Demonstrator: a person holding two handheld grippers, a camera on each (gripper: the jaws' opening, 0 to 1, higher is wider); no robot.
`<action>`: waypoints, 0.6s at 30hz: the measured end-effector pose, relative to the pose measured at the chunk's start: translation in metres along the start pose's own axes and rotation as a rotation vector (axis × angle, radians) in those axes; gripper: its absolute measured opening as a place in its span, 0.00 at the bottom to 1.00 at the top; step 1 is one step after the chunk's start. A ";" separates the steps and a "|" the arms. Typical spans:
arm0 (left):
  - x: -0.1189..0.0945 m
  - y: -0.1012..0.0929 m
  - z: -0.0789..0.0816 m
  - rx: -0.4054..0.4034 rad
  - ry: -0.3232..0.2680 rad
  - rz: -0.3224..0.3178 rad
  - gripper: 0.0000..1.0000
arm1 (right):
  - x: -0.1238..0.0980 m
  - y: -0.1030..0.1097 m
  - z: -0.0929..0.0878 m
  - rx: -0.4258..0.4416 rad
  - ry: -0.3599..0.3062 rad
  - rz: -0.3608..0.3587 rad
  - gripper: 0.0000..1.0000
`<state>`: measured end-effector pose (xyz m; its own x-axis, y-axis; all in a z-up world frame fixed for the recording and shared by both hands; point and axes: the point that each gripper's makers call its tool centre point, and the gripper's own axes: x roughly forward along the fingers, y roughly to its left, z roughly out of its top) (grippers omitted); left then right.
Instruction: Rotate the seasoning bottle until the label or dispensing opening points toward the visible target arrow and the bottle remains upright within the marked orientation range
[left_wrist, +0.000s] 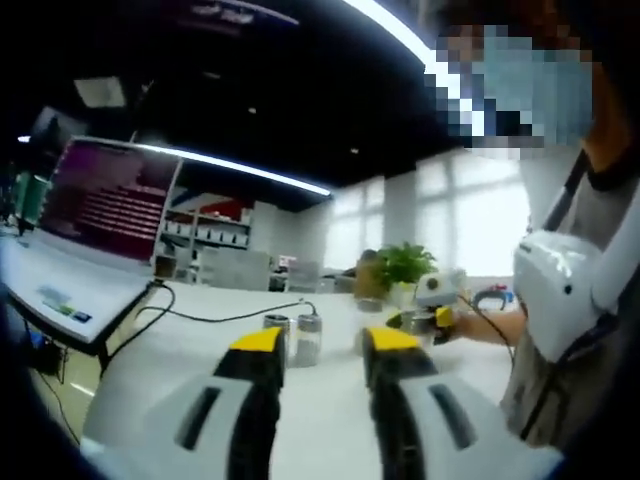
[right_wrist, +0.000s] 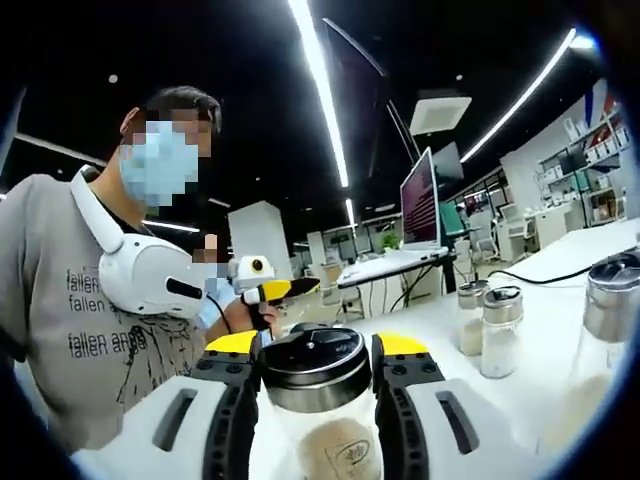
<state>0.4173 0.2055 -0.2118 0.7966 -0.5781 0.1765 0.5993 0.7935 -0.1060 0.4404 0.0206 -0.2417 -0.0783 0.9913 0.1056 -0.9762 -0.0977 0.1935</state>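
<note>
The left gripper (left_wrist: 322, 345) has two pale grey-white bodies, each with a dark oblong slot, black inner faces and yellow caps at the tips of the jaws; the right gripper (right_wrist: 316, 347) is built alike, white with dark slots, black ribbed inner edges and yellow tips; the person (right_wrist: 70, 300) wears a grey T-shirt with dark lettering, a white band-shaped device round the neck and a dark strap.

Dark ceiling (right_wrist: 250, 120), long light strips (right_wrist: 318, 70); bright windows (left_wrist: 470, 215); white table (left_wrist: 200, 345); shelving (left_wrist: 205, 232).
</note>
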 end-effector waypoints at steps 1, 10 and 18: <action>0.000 0.000 0.000 0.000 -0.001 0.001 0.32 | 0.001 0.002 -0.001 -0.009 -0.007 -0.002 0.44; 0.002 -0.002 -0.009 0.031 0.041 0.003 0.32 | 0.009 -0.001 -0.001 -0.039 0.018 -0.127 0.43; -0.008 0.008 -0.006 0.078 0.052 0.050 0.32 | 0.011 -0.004 -0.001 -0.069 -0.003 -0.240 0.43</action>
<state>0.4164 0.2155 -0.2204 0.8297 -0.5450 0.1213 0.5523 0.8328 -0.0361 0.4434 0.0324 -0.2424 0.1584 0.9851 0.0676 -0.9782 0.1473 0.1461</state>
